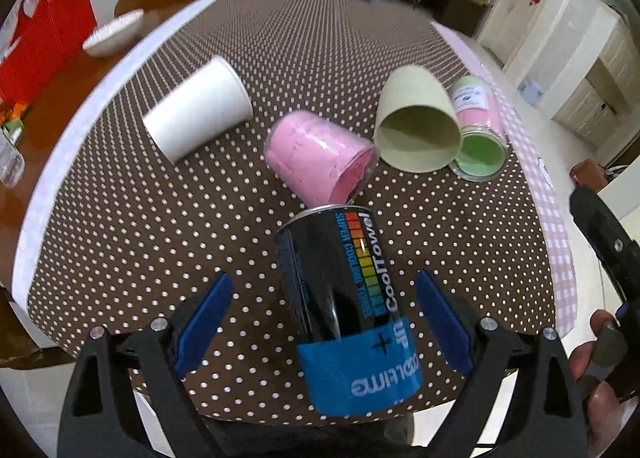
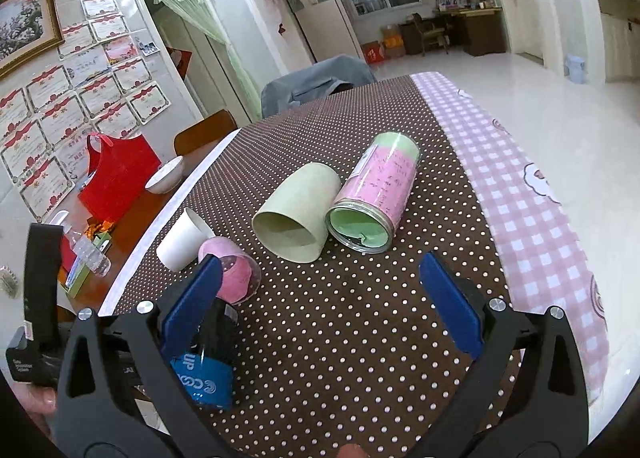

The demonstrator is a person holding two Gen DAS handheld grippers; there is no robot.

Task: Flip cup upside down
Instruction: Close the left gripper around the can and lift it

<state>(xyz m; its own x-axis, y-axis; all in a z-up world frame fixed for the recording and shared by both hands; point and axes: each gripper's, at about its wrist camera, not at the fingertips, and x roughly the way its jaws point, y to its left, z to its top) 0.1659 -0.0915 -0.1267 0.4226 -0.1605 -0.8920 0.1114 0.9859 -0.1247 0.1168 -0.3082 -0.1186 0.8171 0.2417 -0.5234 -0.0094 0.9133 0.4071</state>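
Several cups and cans lie on their sides on the brown dotted tablecloth (image 1: 160, 242). A black and blue can (image 1: 348, 310) lies between the open fingers of my left gripper (image 1: 324, 314), untouched by either finger. Beyond it lie a pink cup (image 1: 316, 156), a white paper cup (image 1: 198, 110), a pale green cup (image 1: 416, 126) and a pink and green clear canister (image 1: 480, 130). My right gripper (image 2: 320, 298) is open and empty above the cloth, with the pale green cup (image 2: 298, 214) and canister (image 2: 374, 198) ahead, and the pink cup (image 2: 236, 270) and black can (image 2: 212, 354) at its left finger.
A red bag (image 2: 116, 174), a white bowl (image 2: 166, 176) and a plastic bottle (image 2: 90, 254) sit on the wooden table at the left. A pink checked cloth (image 2: 532, 210) covers the right side. A grey-covered chair (image 2: 316, 78) stands at the far end.
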